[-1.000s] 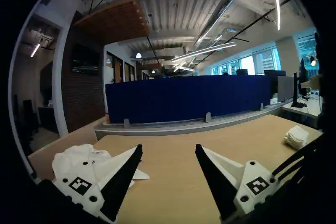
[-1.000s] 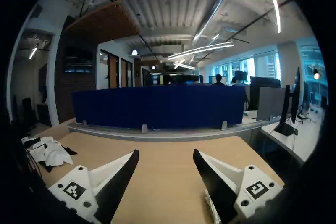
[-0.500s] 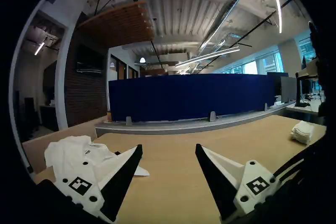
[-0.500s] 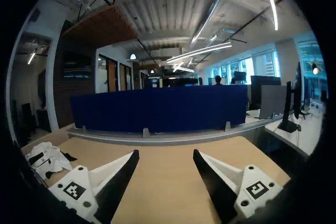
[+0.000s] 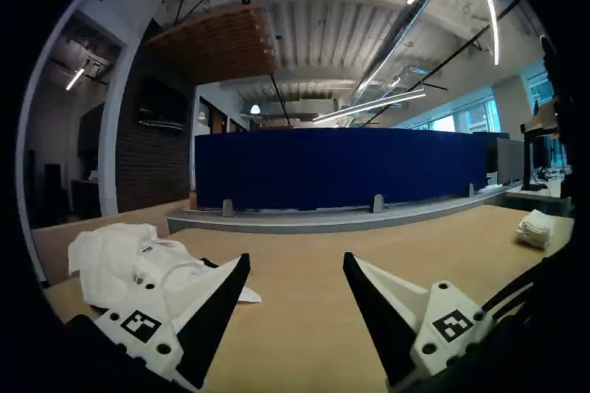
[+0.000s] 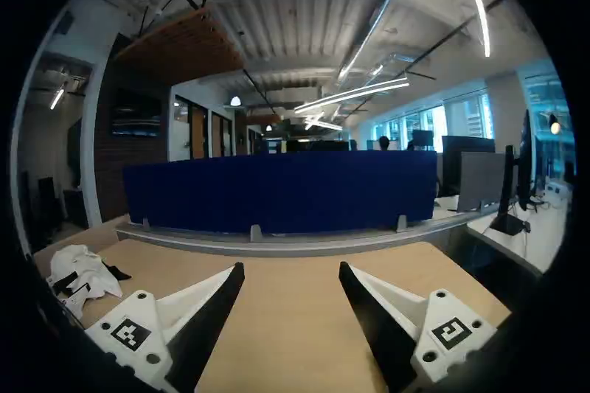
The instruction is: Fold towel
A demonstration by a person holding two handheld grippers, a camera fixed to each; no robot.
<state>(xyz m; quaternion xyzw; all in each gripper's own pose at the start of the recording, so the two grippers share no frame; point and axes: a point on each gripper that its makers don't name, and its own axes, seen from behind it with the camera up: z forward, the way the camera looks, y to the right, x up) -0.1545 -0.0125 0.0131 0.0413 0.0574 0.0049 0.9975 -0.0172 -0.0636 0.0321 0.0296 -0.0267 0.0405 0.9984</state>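
The left tool and right tool are held released over the surface. A crumpled white towel is seen just beyond the left tool's left finger.

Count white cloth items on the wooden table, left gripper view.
2. A crumpled white cloth lies at left, partly behind a finger of the left gripper; a small folded white cloth stack sits at far right. Others may be hidden behind the gripper.
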